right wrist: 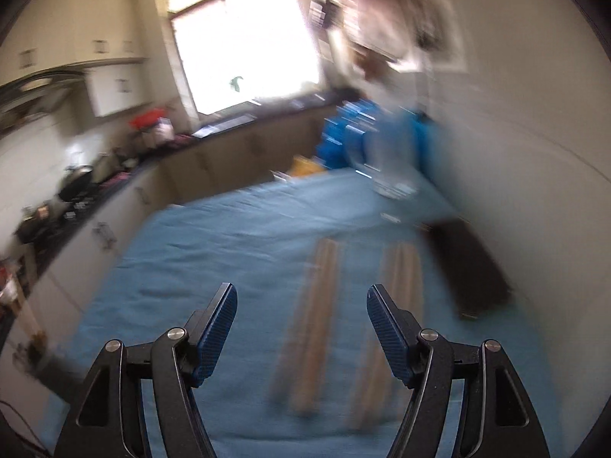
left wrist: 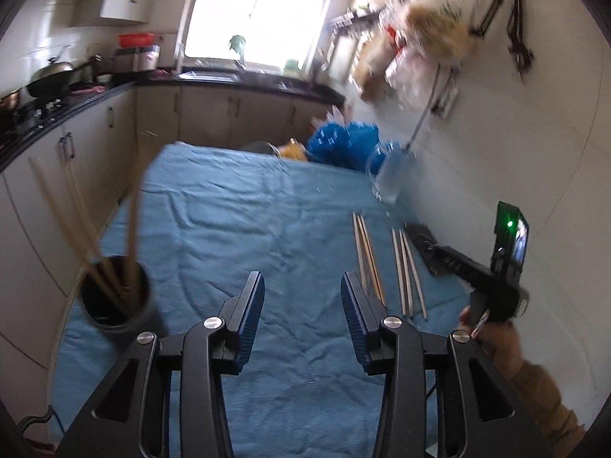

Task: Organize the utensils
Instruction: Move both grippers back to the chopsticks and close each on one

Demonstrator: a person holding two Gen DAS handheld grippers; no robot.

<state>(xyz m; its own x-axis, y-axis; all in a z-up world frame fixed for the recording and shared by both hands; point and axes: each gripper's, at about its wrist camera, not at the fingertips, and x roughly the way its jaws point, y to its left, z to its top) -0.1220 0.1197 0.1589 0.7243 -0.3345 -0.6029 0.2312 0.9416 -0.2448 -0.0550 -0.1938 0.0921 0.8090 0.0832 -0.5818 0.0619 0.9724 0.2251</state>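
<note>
Both your left claw [left wrist: 301,316] and right claw [right wrist: 301,330] gape empty. 2 chopstick bundles [left wrist: 385,263] lie on the desk [left wrist: 229,210]; centre 1 bundle, pinch mid-length, carry to the cup [left wrist: 114,294].

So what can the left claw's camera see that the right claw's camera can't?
Only the left view shows the dark cup with chopsticks standing in it, and the right claw held in a person's hand. Only the right view shows its own open claw close up. Both show the blue cloth, two bundles of chopsticks lying on it, a clear glass, and the bright window.
</note>
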